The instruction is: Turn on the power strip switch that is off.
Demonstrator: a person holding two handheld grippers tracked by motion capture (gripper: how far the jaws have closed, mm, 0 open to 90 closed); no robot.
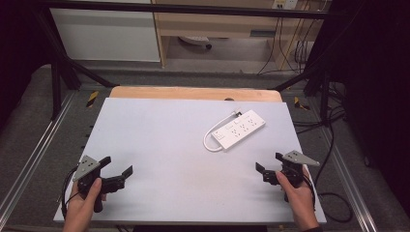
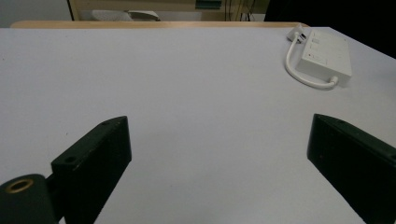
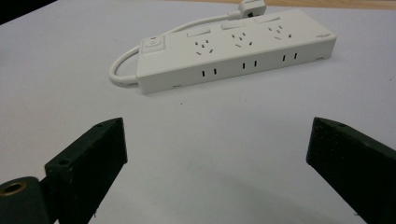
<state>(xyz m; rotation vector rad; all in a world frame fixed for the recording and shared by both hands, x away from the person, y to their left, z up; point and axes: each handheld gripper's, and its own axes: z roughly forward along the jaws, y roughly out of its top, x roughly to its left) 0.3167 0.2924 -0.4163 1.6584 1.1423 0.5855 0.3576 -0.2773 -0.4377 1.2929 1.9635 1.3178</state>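
I have the pale grey tabletop [image 1: 159, 159] in front of me, with a strip of bare wood showing along its far edge. On it, toward the far right, lies the white power strip [image 1: 239, 128], flat and set at a slant, sockets facing up (three of them, plus a switch at the nearer end). Its short white cord [image 1: 211, 141] loops out from the switch end and runs back along the strip's far side to the plug [image 3: 252, 6] at the other end.

My left gripper [image 1: 117, 170] sits at the near left corner, well apart from the strip, jaws spread wide with nothing between them. My right gripper [image 1: 270, 162] is at the near right, near the strip but not touching it, its jaws likewise released over bare tabletop.
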